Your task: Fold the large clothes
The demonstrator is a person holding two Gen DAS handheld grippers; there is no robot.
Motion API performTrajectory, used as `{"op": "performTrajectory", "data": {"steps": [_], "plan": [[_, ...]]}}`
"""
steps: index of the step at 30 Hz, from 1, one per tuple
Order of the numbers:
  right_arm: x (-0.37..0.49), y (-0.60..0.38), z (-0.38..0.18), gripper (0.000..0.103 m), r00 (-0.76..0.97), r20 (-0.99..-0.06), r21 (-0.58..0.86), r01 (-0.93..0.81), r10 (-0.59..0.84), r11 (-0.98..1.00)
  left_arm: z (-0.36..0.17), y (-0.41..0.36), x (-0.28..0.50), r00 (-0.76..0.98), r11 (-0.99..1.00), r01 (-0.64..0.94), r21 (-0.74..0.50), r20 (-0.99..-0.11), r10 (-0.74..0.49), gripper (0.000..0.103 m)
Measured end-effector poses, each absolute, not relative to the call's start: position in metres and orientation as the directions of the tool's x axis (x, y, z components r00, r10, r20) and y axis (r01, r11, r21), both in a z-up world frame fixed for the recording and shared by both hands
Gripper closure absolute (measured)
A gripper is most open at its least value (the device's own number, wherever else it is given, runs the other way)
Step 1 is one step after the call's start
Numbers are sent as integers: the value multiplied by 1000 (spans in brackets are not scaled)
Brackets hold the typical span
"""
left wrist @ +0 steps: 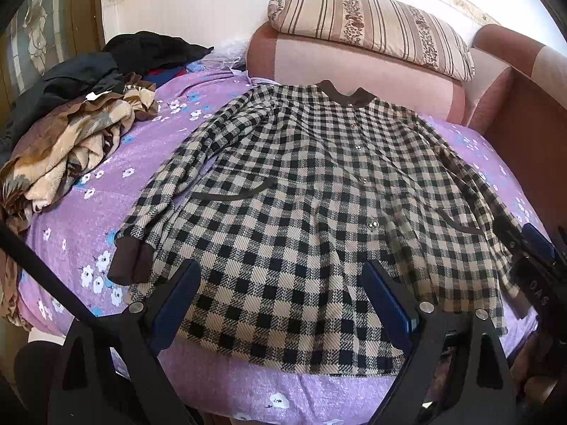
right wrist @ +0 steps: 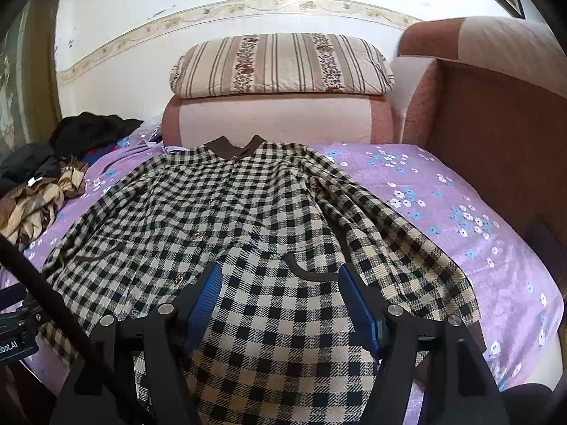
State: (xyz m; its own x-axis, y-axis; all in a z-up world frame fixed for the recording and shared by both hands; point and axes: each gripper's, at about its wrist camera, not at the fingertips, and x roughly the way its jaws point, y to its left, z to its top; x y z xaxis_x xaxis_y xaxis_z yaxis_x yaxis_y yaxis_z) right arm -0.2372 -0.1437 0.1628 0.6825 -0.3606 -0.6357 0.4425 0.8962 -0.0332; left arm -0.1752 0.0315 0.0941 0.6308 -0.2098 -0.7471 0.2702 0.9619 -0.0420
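left tongs: jaws wide apart, nothing pinched between them; blue pads hang over the near hem, not gripping the cloth as far as can be seen.
right tongs: jaws wide too, a bit narrower than the left; empty; blue pads hover above the lower right front panel.
other tongs in view: the right tongs show at the right edge of the left wrist view, near the coat's right sleeve; the left tongs show at the left edge of the right wrist view.
checked coat: black-and-cream check, spread flat and front-up on the bed, buttoned, collar away from the tongs, hem nearest them. Lies directly ahead of and below both tongs.
collar: brown, at the far end, just short of the cushion.
left sleeve: lies down along the body, brown cuff just left of the left tongs.
right sleeve: angled outward, running to the right of the right tongs; end near the bed edge.
pocket trim: brown curved band, between the right tongs' pads.
bed cover: purple with white and blue flowers, under the coat.
clothes pile: tan, brown and dark garments heaped far left, apart from the coat.
cushion: pink, behind the collar.
striped pillow: on top of the cushion.
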Motion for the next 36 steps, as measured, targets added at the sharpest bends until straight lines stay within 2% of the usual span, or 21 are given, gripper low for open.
{"op": "performTrajectory", "data": {"steps": [36], "plan": [[-224, -128, 133, 27, 632, -677, -86, 441, -377, 893, 63, 43, -153, 598, 977, 210, -26, -788, -149, 12]]}}
